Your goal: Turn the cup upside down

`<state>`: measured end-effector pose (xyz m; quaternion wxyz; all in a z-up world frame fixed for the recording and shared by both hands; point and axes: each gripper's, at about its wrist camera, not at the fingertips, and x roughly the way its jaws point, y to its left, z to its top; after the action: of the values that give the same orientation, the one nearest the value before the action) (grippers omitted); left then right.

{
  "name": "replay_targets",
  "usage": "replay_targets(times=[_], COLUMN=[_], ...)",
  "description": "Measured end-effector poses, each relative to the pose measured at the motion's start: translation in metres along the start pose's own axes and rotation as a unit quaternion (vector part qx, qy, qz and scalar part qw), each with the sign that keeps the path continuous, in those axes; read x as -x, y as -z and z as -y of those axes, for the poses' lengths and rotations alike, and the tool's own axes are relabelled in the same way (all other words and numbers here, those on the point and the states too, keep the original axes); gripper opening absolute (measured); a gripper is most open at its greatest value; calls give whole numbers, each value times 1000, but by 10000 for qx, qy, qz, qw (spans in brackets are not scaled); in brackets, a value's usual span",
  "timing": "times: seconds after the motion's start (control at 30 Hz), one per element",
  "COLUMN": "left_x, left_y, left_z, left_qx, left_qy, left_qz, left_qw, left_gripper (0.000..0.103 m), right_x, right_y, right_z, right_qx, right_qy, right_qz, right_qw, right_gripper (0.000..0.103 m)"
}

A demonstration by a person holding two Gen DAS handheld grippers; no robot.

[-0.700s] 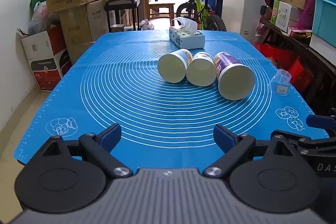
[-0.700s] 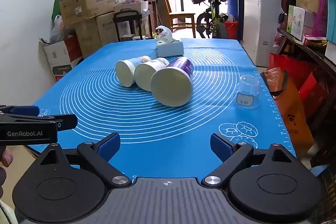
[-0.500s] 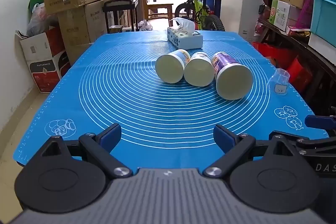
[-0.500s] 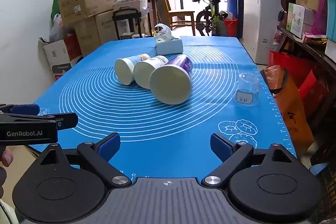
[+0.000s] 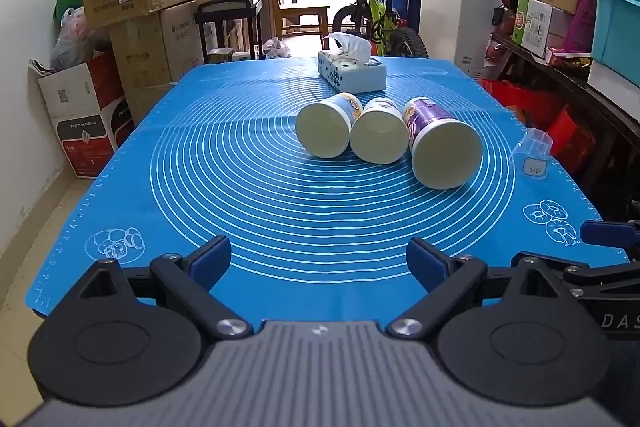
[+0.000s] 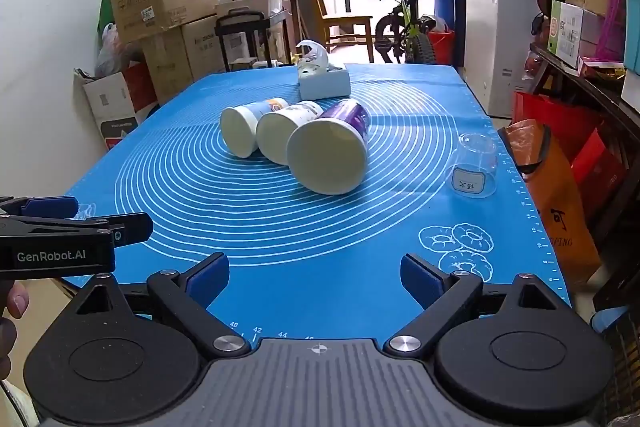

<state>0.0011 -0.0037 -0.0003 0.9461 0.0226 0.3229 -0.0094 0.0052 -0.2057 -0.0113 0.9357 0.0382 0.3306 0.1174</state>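
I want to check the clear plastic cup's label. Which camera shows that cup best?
The right wrist view: the clear cup sits close and whole, upside down on the blue mat, label facing the camera. The left wrist view shows it small, distorted at the right edge.

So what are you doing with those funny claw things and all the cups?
A person holds a gripper in each hand, and the job is to flip a cup upside down. At this moment the left gripper and the right gripper are both open, low at the near edge of the blue mat, holding nothing. Three paper cups lie on their sides in a row, touching. A clear cup stands mouth-down near the mat's right edge. A tissue box sits behind the cups.
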Motion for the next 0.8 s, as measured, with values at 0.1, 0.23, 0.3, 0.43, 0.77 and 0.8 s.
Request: replay_targets(times=[0.1,0.23,0.3,0.43,0.77,0.8], left_x=[0,0,0,-1,-1,-1], left_y=[0,0,0,0,1,1], left_z=[1,1,1,1,-2,-3], left_qx=[-3,-12,-13,2,86,88], left_qy=[25,13,15,-1,-56,-60], left_qz=[-18,1,-3,-13,36,32], left_qw=[10000,10000,10000,10000,9999,9999], left_gripper=[94,94,94,94,94,94], right_x=[1,1,1,2,2,2], right_y=[0,0,1,1,0,0], right_z=[-1,-2,-1,0,0,0], right_qx=[11,7,-3,-13,-23,-23], right_qy=[11,21,31,40,45,49], right_qz=[6,28,29,26,34,34], right_qw=[10000,10000,10000,10000,10000,10000], right_gripper=[93,93,93,93,93,93])
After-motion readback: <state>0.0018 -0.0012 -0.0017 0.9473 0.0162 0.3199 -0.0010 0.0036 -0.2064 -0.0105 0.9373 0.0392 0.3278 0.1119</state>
